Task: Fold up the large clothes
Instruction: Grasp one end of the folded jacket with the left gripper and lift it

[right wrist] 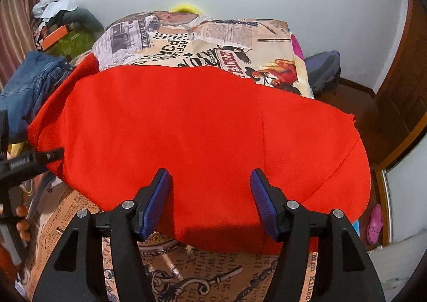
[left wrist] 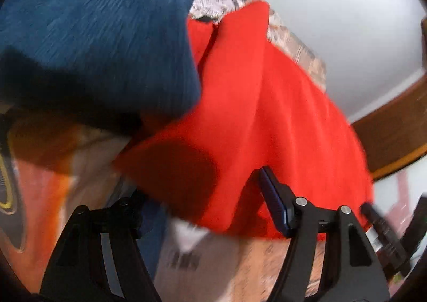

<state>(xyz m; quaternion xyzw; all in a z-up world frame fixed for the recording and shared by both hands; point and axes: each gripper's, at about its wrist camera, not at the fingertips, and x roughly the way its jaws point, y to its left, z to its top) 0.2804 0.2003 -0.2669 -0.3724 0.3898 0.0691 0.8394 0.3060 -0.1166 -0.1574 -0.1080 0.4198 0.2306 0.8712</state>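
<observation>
Right wrist view: a red garment point(right wrist: 192, 126) is spread flat over a newspaper-print cover point(right wrist: 202, 35).
Right gripper point(right wrist: 210, 200): held wide open above the garment's near edge, nothing gripped.
Left wrist view: the red garment point(left wrist: 267, 120) is blurred, partly overlapped by blue cloth point(left wrist: 101, 35).
Left gripper point(left wrist: 208, 208): jaws spread, red fabric between them; grip cannot be told.
Jeans point(right wrist: 29, 83): piled at the garment's left.

A bed point(right wrist: 202, 32) with a newspaper-print cover carries a red garment point(right wrist: 186, 126) spread flat across its middle; crumpled blue jeans point(right wrist: 29, 83) lie just left of the garment.
</observation>
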